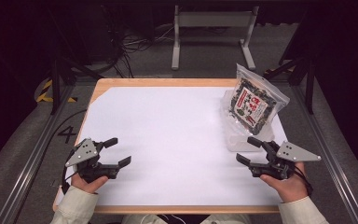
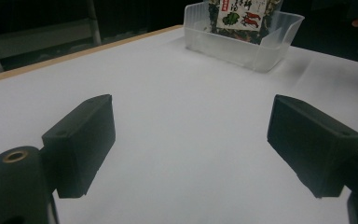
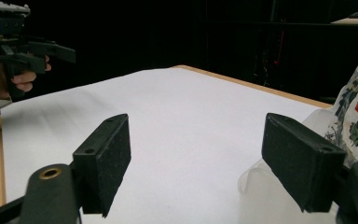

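- The left tongs (image 1: 118, 151) are held low at the near left corner of the white surface (image 1: 168, 140), and their jaws stand wide with nothing between them.
- The right tongs (image 1: 249, 150) are at the near right side of the surface, also wide and holding nothing.
- A clear plastic tray (image 1: 242, 140) stands at the far right part of the surface, just beyond the right tongs but apart from them.
- A snack bag (image 1: 254, 102) with a dark, printed front stands upright in this tray and leans toward the back.
- In the left gripper view, the tray (image 2: 265, 51) with the bag (image 2: 237, 14) is far ahead, well apart from the jaws.
- In the right gripper view, the tray (image 3: 261, 196) is just beside the right-hand jaw.
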`<action>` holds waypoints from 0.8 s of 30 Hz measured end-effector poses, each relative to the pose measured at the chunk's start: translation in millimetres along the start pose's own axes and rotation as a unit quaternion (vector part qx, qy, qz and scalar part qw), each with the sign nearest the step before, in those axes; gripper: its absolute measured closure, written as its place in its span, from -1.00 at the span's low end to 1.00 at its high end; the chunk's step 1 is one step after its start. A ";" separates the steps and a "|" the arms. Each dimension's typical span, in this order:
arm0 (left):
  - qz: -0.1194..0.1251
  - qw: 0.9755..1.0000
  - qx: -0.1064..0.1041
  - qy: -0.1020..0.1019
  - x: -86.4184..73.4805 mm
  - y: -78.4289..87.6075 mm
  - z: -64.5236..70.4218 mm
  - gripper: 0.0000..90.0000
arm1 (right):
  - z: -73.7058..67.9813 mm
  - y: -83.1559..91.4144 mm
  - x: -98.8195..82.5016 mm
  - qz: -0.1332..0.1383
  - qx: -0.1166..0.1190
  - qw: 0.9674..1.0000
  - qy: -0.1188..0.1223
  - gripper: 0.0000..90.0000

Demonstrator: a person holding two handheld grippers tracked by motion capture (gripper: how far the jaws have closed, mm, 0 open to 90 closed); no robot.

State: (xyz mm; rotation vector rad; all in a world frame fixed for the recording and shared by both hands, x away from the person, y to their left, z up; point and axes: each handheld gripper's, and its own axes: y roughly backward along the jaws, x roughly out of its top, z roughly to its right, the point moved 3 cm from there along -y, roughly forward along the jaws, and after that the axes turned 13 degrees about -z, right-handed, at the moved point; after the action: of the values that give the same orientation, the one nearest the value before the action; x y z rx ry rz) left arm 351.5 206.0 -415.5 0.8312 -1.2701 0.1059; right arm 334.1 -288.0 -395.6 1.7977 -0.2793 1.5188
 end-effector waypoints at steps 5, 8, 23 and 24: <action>-0.004 1.000 0.000 0.002 -2.6 -3.6 -0.1 -0.65 | 0.6 -7.9 -8.7 0.004 -0.008 1.000 -0.004 -0.45; -0.011 1.000 0.000 0.007 -5.5 -7.9 -1.3 -0.65 | 0.8 -12.9 -15.7 0.001 -0.009 1.000 -0.008 -0.45; -0.029 0.999 0.006 0.014 -14.2 -15.8 -5.9 -0.65 | -4.0 -35.6 -38.0 -0.036 -0.015 0.999 -0.007 -0.42; -0.029 0.999 0.003 0.015 -14.2 -16.3 -5.5 -0.65 | -4.3 -36.3 -38.3 -0.037 -0.015 0.999 -0.007 -0.42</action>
State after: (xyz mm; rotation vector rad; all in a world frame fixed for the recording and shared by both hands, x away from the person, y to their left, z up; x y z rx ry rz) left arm 359.3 202.9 -436.2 0.8676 -1.2178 0.0762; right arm 342.2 -271.2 -445.2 1.7766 -0.2387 1.4435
